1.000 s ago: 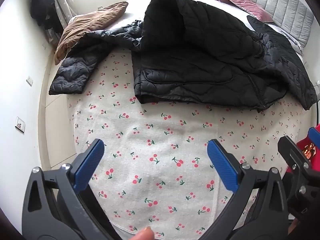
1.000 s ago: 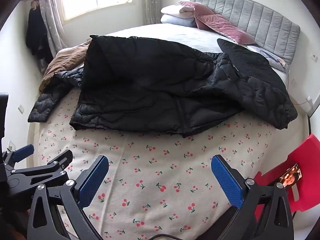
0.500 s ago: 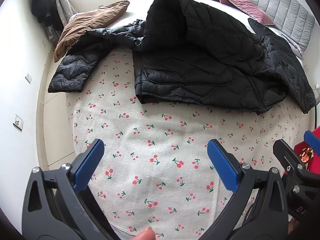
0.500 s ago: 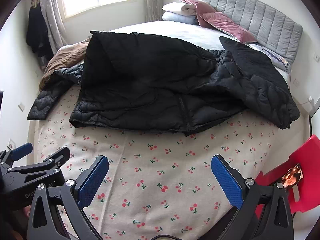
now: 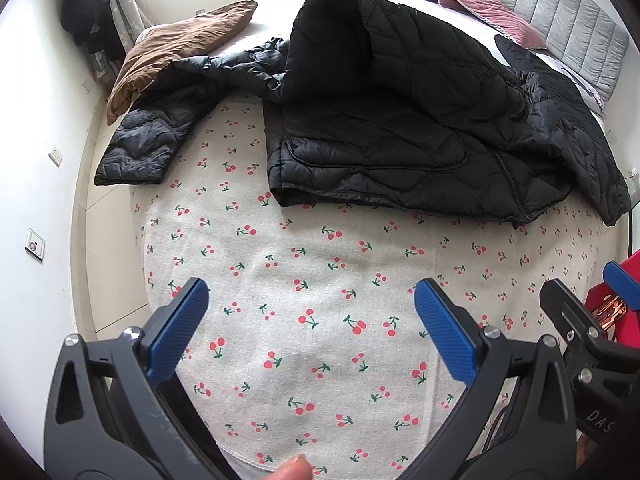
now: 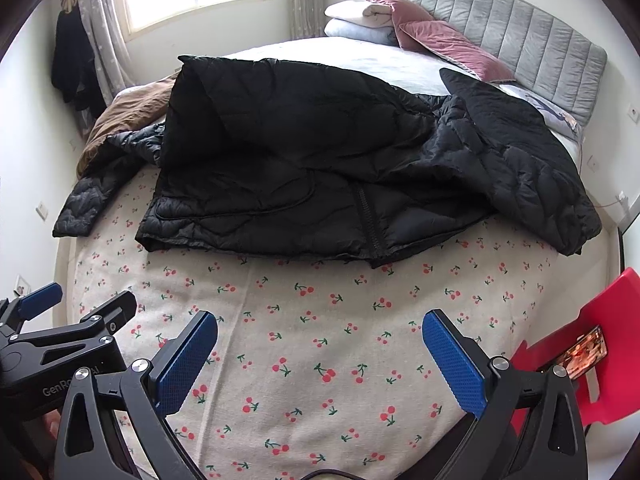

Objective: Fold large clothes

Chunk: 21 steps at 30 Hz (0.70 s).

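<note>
At the bottom of the left wrist view, the left gripper [image 5: 308, 308] stood wide open and empty, its blue-padded fingers [image 5: 178, 326] splayed apart above a cherry-print sheet [image 5: 320, 280]. The right gripper [image 6: 320, 344] filled the bottom of its own view the same way, jaws wide, holding nothing. Each tool showed at the lower edge of the other's frame, so the two sat side by side. Beyond them, across the middle of both frames, a large black quilted coat [image 5: 400, 128] lay spread on the bed, well apart from either gripper. Its zipped hem faced the cameras, one panel was flipped up and back near the top centre, and a sleeve [image 5: 148, 140] trailed out to the left edge of the bed. A brown garment [image 5: 176, 48] lay bunched in the upper left, touching the coat's sleeve. Pink cushions [image 6: 444, 42] and a grey padded headboard [image 6: 520, 40] sat in the upper right, and a red chair [image 6: 580, 348] showed at the lower right. The coat looked puffy and slippery, so a shallow pinch on one layer could slide off. Lifting the hem unevenly could let the raised panel flop sideways, and the trailing sleeve might drag the brown garment along or slip off the mattress edge.
</note>
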Available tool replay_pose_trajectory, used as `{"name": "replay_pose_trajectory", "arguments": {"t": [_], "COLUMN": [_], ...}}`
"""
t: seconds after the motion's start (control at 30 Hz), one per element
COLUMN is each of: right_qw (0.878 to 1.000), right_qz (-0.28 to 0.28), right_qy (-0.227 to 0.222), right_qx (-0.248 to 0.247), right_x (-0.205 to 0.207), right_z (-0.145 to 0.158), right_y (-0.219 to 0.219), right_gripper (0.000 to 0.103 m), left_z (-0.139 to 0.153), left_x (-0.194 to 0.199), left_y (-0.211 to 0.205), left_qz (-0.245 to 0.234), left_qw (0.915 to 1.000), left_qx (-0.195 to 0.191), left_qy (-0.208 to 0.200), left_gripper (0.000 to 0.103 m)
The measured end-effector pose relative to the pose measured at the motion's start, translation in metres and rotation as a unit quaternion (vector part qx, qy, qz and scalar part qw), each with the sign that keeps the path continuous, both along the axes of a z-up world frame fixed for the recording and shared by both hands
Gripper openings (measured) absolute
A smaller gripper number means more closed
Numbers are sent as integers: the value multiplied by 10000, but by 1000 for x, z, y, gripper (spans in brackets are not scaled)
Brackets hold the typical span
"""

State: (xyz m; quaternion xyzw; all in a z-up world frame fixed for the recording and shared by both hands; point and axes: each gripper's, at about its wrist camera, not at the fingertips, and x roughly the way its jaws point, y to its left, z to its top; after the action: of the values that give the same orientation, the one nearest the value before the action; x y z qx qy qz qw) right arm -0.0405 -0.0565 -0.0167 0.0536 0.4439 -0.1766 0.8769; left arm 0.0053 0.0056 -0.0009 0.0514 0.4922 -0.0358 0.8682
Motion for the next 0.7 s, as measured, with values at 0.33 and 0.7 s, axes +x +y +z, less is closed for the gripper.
{"name": "replay_pose_trajectory", "arguments": {"t": [0.33,0.7], "right_qw": [10000,10000], "right_qz": [-2,-9], "right_qy": [15,24], "right_qx": [3,7], "right_x": [0,0], "right_z": [-2,-3], "right_y": [-1,-1], "right_gripper": [103,103], "left_z": [-3,-5], "left_x": [-1,-4], "left_y": [-2,-4], "left_qz": [-13,-14], "left_qw": [10000,10000], "left_qx": [10,5], "left_qy": [22,42], "left_gripper": [102,102]}}
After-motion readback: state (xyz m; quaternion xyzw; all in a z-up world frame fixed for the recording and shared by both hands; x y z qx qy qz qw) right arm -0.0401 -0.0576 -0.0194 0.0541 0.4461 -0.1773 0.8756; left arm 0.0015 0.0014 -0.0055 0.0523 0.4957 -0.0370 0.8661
